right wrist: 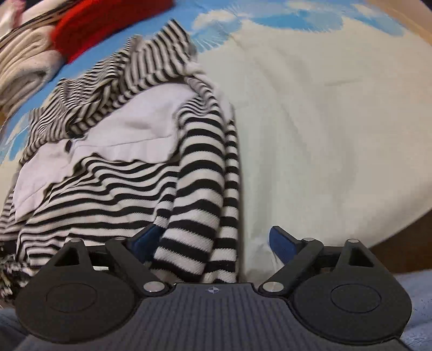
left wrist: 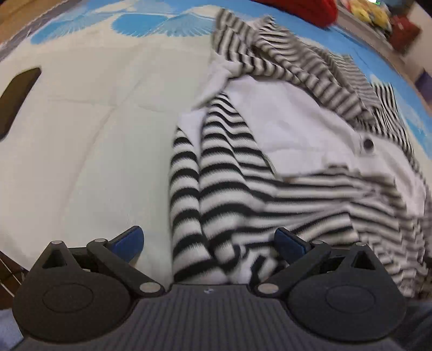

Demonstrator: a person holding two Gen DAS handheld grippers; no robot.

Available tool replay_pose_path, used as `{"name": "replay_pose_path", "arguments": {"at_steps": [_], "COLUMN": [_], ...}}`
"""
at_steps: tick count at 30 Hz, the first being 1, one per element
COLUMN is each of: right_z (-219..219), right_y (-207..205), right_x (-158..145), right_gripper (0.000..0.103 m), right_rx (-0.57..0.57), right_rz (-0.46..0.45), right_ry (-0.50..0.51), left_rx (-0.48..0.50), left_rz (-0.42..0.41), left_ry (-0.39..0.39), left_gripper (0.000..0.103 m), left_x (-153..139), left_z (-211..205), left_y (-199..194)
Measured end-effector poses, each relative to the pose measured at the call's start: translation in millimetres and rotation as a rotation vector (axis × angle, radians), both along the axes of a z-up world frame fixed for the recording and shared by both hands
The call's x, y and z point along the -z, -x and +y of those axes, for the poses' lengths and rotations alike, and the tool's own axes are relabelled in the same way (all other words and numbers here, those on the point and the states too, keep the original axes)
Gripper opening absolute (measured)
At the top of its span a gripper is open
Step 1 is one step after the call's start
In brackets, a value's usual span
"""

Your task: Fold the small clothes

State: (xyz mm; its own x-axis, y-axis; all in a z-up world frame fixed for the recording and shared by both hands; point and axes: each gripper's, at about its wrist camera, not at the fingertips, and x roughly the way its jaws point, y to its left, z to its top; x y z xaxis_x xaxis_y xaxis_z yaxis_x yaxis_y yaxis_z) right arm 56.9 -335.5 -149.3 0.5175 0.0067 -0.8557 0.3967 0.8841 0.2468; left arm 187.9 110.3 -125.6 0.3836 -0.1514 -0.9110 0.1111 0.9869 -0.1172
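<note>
A black-and-white striped garment with a white front panel [left wrist: 286, 116] lies crumpled on a cream sheet [left wrist: 94, 135]. A striped sleeve [left wrist: 194, 189] runs toward my left gripper [left wrist: 209, 240], which is open with the sleeve's end between its blue pads. In the right wrist view the same garment [right wrist: 113, 172] lies at left, and its sleeve [right wrist: 199, 194] hangs down between the spread fingers of my right gripper [right wrist: 213, 240], which is open. A dark button [left wrist: 367, 144] shows on the white panel.
A red cloth [right wrist: 108, 24] and folded pale clothes [right wrist: 21, 62] lie beyond the garment. The sheet has a blue shell pattern [left wrist: 151, 24] at its far side. A dark flat object [left wrist: 16, 94] lies at left. Brown wood [right wrist: 399, 243] shows past the sheet's right edge.
</note>
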Motion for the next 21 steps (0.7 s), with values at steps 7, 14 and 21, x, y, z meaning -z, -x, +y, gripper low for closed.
{"name": "replay_pose_path", "arguments": {"at_steps": [7,14,21], "right_z": [4,-23,-41], "right_y": [9,30,106], "right_x": [-15,-55,-81], "right_gripper": [0.013,0.011,0.011], "right_rx": [-0.162,-0.083,-0.059], "right_rz": [-0.049,-0.150,-0.147], "right_ry": [-0.098,-0.132,-0.210], "left_rx": [0.080,0.044,0.093], "left_rz": [-0.017,-0.077,-0.050], "left_ry": [0.083,0.174,0.247], "left_gripper": [0.016,0.010,0.009], "left_x": [-32,-71,-90], "left_z": [-1,21,36], "left_y": [23,51,138]}}
